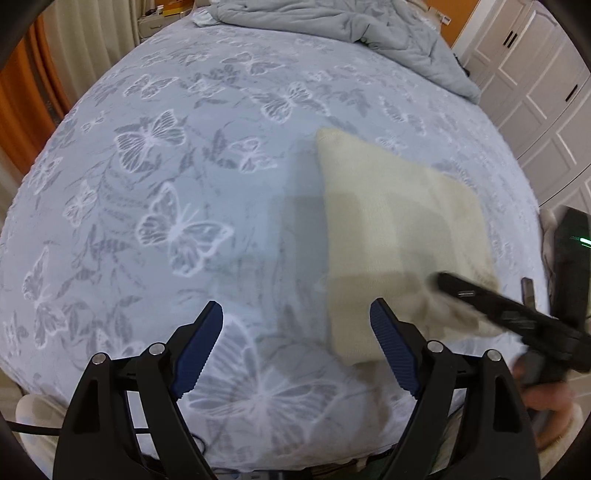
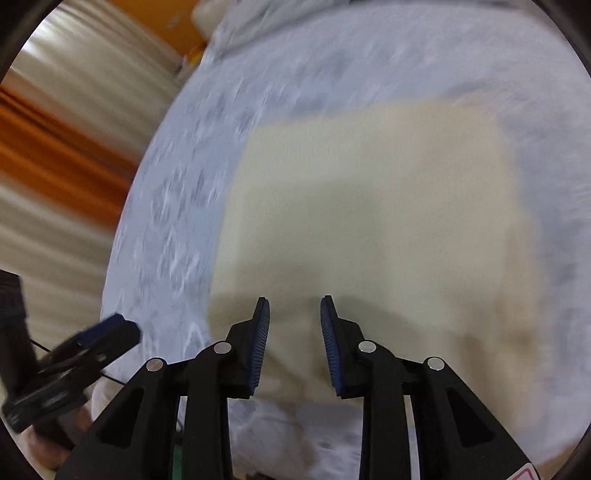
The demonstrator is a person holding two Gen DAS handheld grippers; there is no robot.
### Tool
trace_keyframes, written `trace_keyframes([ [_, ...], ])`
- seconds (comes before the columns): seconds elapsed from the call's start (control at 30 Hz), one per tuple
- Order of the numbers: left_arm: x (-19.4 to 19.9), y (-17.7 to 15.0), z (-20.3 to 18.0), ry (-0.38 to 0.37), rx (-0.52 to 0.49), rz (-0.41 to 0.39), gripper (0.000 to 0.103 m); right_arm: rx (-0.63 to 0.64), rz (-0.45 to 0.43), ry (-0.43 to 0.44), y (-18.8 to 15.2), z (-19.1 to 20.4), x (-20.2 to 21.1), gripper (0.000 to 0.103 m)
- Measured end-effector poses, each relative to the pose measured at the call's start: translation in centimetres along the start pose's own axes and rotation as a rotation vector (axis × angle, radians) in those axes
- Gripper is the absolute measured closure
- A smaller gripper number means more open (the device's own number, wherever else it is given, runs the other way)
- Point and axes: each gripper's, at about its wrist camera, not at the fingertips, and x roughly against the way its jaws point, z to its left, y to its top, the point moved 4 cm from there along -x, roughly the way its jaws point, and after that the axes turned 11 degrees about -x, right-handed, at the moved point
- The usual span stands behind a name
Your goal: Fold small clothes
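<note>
A cream knitted garment [image 1: 391,236] lies folded flat on the blue butterfly-print bedsheet [image 1: 166,192]. My left gripper [image 1: 295,332] is open and empty, hovering over the sheet just left of the garment's near corner. My right gripper [image 2: 294,325] is open with a moderate gap, right above the garment's near edge [image 2: 369,221]; nothing is between its pads. The right gripper also shows blurred at the garment's near right corner in the left wrist view [image 1: 491,306]. The right wrist view is motion-blurred.
A crumpled grey duvet [image 1: 351,22] lies at the far end of the bed. White wardrobe doors [image 1: 535,92] stand to the right, cream and orange curtains [image 1: 37,74] to the left. The left gripper [image 2: 92,343] shows at the right wrist view's lower left.
</note>
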Motion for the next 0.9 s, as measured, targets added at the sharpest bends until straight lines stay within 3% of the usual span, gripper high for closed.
trace_keyframes([
  [0.07, -0.5, 0.9, -1.3, -0.030, 0.001, -0.012, 0.023, -0.022, -0.099, -0.048, 0.8, -2.2, 3.2, 0.077],
  [0.13, -1.0, 1.7, -2.9, -0.053, -0.009, -0.016, 0.023, -0.055, -0.122, -0.123, 0.9, -4.7, 4.2, 0.076],
  [0.17, -1.3, 1.9, -3.9, -0.062, -0.019, -0.020, 0.023, -0.063, -0.096, -0.163, 0.8, -5.9, 3.5, 0.082],
  [0.23, -2.7, 2.3, -6.3, -0.056, -0.074, -0.020, 0.019, -0.031, -0.002, -0.332, 0.1, -8.7, 0.3, 0.078],
  [0.27, -3.5, 2.3, -7.0, -0.033, -0.102, -0.004, 0.019, -0.032, 0.051, -0.338, -0.5, -9.9, -1.3, 0.078],
  [0.33, -5.0, 2.1, -8.3, 0.006, -0.155, 0.028, 0.019, -0.081, 0.019, -0.293, -0.2, -9.9, -0.1, 0.077],
  [0.4, -5.3, 1.9, -8.8, 0.019, -0.170, 0.026, 0.019, -0.097, -0.068, -0.223, 0.7, -8.7, 2.4, 0.073],
  [0.43, -5.2, 1.8, -8.9, 0.012, -0.164, 0.027, 0.019, -0.099, -0.091, -0.216, 1.0, -8.5, 3.1, 0.063],
  [0.47, -5.3, 1.8, -8.9, 0.001, -0.152, 0.030, 0.019, -0.103, -0.118, -0.216, 1.5, -8.5, 3.6, 0.044],
  [0.53, -5.7, 2.0, -8.7, -0.016, -0.127, 0.039, 0.015, -0.105, -0.153, -0.246, 2.4, -9.2, 3.8, 0.024],
  [0.63, -6.7, 2.4, -7.8, -0.038, -0.050, 0.056, 0.010, -0.126, -0.103, -0.263, 3.0, -11.0, 2.0, 0.022],
  [0.77, -9.7, 2.4, -7.1, -0.053, 0.003, 0.134, 0.009, -0.260, 0.046, -0.070, 1.6, -13.8, -2.3, 0.016],
  [0.9, -11.4, 2.4, -7.0, -0.066, 0.014, 0.145, 0.005, -0.285, 0.017, 0.015, 0.7, -14.1, -3.5, 0.005],
])
